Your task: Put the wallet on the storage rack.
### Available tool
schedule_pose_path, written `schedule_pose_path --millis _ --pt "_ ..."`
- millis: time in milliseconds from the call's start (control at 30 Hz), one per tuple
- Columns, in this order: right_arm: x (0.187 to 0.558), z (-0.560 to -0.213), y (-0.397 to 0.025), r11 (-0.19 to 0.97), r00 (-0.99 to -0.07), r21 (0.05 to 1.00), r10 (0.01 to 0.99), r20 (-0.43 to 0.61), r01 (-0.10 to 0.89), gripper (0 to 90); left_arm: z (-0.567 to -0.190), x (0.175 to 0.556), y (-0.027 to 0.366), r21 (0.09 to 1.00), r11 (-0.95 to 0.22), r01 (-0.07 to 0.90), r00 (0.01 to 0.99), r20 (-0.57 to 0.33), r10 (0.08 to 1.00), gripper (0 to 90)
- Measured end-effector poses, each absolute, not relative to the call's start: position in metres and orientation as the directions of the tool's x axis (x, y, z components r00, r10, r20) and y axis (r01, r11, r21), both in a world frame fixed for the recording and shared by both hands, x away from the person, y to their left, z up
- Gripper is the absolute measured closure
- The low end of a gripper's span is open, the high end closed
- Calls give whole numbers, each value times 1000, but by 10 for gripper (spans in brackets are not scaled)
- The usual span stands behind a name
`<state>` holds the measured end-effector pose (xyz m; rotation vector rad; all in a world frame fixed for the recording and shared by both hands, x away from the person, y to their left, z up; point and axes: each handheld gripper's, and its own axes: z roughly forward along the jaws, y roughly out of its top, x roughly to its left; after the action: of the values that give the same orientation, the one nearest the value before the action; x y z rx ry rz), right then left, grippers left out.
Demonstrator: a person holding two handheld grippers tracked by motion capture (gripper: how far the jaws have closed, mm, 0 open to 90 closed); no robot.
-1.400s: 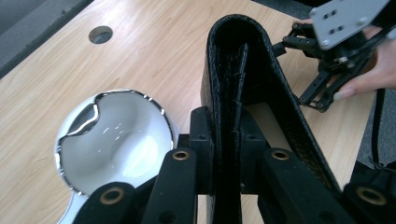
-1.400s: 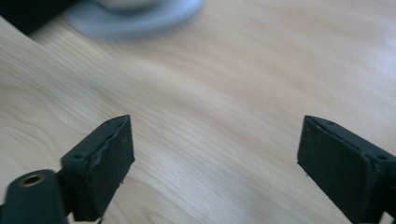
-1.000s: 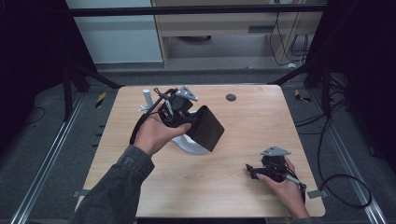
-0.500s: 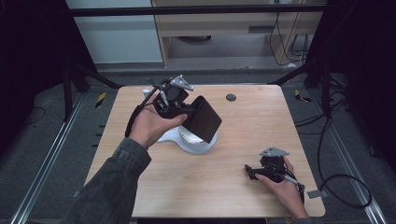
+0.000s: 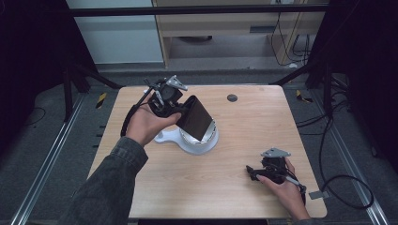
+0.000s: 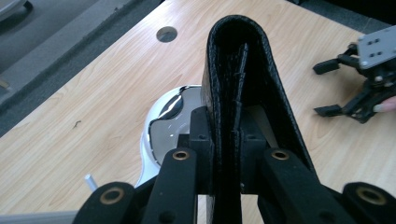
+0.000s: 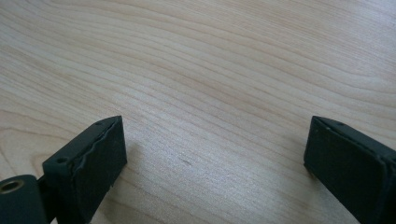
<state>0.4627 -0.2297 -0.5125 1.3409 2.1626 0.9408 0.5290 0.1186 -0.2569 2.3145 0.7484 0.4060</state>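
The left claw [image 5: 180, 110] is clamped on a black leather wallet [image 5: 195, 119], folded, with its textured spine facing away from the claw; in the left gripper view the two jaws press flat against either face of the wallet [image 6: 240, 88], which stands up between them. The wallet is held clear of the counter [image 5: 244, 126], tilted, directly above a white base with a round mirrored top [image 5: 195, 139] that rests near the middle of the counter. In the left gripper view the mirrored disc [image 6: 170, 123] lies just beyond and below the wallet's lower edge; contact between the two cannot be confirmed. A small dark round hole [image 5: 232, 98] sits in the counter surface toward the far edge, well apart from the base. The right claw [image 5: 253, 172] rests low at the near right corner of the counter, held in the person's hand, jaws spread wide with nothing between them; the right gripper view shows bare wood grain [image 7: 210, 93] between the two jaw pads. The two claws are well apart from each other.
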Motion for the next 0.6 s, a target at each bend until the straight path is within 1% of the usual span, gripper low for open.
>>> schedule_pose_path --millis 267,600 --pt "462 -513 -230 303 -442 734 897 -4 608 59 -273 542 123 665 -616 422 782 76 618 801" --pt "462 -513 -230 302 -441 734 897 -4 608 59 -289 553 114 654 -620 433 791 54 609 800"
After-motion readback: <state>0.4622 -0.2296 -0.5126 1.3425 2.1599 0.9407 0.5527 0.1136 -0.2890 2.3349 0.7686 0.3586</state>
